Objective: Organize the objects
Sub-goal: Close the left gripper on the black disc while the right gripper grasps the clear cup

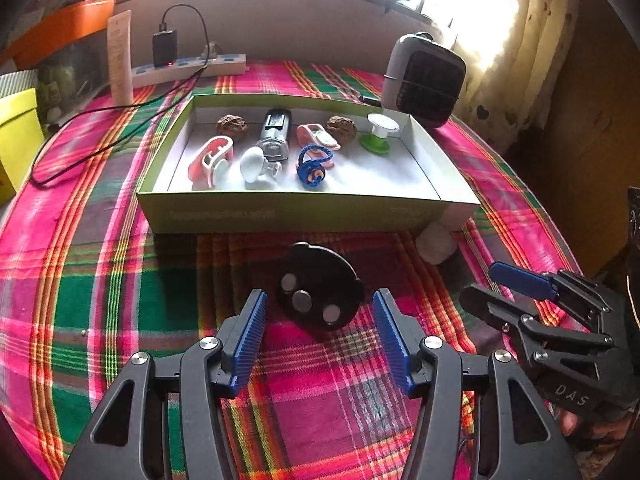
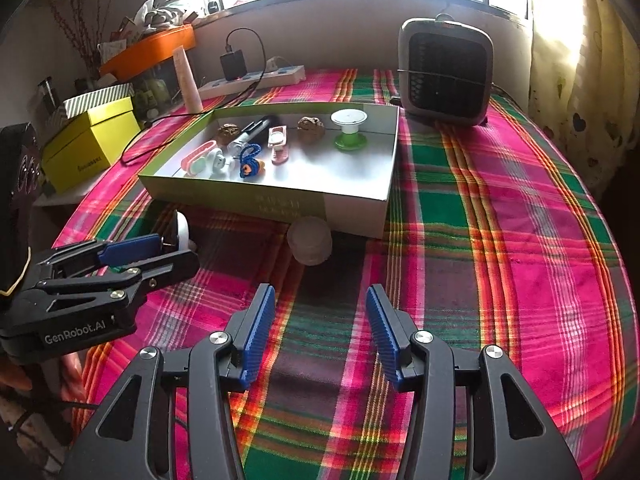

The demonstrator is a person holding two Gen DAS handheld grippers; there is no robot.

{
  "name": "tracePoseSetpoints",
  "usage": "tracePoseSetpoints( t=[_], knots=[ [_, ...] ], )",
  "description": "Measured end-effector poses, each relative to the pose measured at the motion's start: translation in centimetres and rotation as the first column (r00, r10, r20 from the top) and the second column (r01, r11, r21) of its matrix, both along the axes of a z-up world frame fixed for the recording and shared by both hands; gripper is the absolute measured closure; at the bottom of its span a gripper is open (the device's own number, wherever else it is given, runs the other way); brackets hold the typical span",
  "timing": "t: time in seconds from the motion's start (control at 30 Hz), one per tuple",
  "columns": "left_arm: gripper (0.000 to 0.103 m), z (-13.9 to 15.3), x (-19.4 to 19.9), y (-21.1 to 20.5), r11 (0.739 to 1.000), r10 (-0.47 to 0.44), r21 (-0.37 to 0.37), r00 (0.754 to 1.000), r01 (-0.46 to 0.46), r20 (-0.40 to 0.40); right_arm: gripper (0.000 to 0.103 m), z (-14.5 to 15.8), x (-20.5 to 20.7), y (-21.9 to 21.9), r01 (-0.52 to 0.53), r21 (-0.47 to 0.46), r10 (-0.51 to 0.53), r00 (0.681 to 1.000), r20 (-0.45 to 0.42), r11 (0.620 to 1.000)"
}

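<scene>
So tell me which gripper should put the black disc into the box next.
Left. The left gripper has its open jaws flanking the black disc, while the right gripper is off to the side over bare cloth.

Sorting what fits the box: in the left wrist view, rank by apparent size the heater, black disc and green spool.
1. heater
2. black disc, though nearness to the camera inflates it, so this ranking is unsure
3. green spool

A worktop (image 2: 500,240) draped in pink, green and orange plaid cloth carries a shallow open green-and-white cardboard box (image 1: 280,212), a round black disc with three metal studs (image 1: 318,288), a pale translucent round lump (image 2: 310,240) against the box's front wall, a grey boxy fan heater (image 2: 446,72), a white power strip (image 1: 188,70) and an upright cream tube (image 1: 121,60).
</scene>
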State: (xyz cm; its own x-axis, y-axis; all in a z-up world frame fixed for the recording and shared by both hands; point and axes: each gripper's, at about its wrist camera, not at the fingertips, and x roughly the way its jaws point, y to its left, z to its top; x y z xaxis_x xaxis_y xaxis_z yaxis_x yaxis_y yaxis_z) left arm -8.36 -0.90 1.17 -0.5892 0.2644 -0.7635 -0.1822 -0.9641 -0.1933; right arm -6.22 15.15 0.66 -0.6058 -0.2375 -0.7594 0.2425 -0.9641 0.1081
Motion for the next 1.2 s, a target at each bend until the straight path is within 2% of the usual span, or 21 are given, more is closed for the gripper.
tracePoseSetpoints(
  t=[0.13,0.43,0.57,0.67,0.97,1.2],
  knots=[
    [0.049,-0.1,-0.5,0.4,0.999,0.001,-0.041,1.0,-0.002,-0.013,0.054,-0.2,-0.1,0.0,0.001,0.005,-0.001,1.0,0.005,1.0],
    [0.05,-0.1,-1.0,-0.1,0.999,0.032,-0.037,0.999,-0.033,-0.016,0.054,-0.5,-1.1,-0.4,-0.006,0.005,0.006,1.0,0.018,1.0],
    [0.063,-0.1,-0.9,-0.1,0.997,0.05,-0.058,0.998,-0.052,-0.024,0.054,-0.6,-1.6,-0.8,-0.008,0.009,0.008,1.0,0.019,1.0],
    [0.068,-0.1,-1.0,-0.5,0.997,0.062,-0.046,0.998,-0.063,-0.022,0.054,-0.6,-2.0,-0.9,-0.005,0.015,0.005,1.0,0.018,1.0],
    [0.076,-0.2,-1.1,-0.9,0.996,0.076,-0.042,0.997,-0.077,-0.024,0.054,-0.6,-2.9,-1.3,0.008,0.03,-0.009,1.0,0.016,1.0],
    [0.077,-0.2,-1.0,-1.0,0.996,0.078,-0.037,0.997,-0.079,-0.024,0.054,-0.6,-3.5,-1.7,0.027,0.055,-0.028,1.0,0.01,0.998]
  ],
)
